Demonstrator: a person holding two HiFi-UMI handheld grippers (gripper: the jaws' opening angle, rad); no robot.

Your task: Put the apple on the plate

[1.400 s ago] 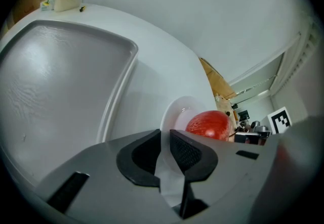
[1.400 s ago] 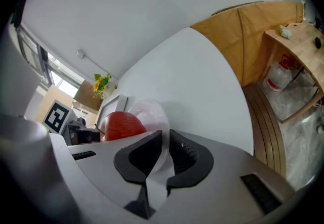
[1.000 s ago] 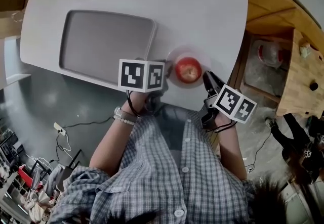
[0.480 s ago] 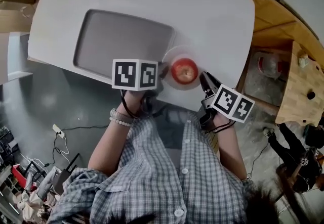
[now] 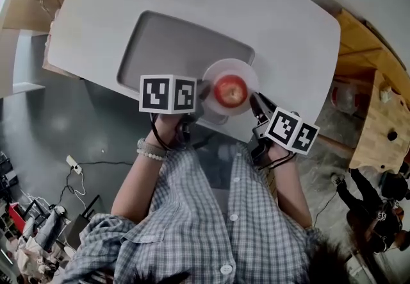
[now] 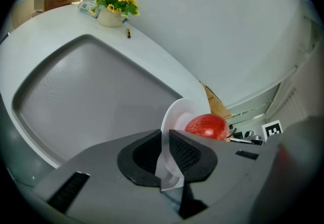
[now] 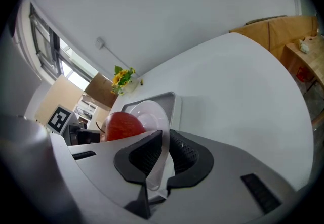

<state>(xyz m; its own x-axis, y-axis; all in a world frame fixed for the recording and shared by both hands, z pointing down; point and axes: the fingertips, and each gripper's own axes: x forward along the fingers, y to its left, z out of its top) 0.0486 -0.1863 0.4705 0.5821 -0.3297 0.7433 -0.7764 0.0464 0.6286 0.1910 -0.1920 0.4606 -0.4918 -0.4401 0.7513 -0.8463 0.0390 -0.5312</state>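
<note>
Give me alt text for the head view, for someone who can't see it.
A red apple sits on a round white plate that the left gripper and right gripper clamp by opposite rims, over the near corner of a grey rectangular tray on a white table.

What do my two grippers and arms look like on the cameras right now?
Left gripper and right gripper match: grey bodies, black ribbed pads, each carrying a white cube with black square markers. The person wears a grey-blue checked shirt and a pale bead bracelet on the left wrist.
</note>
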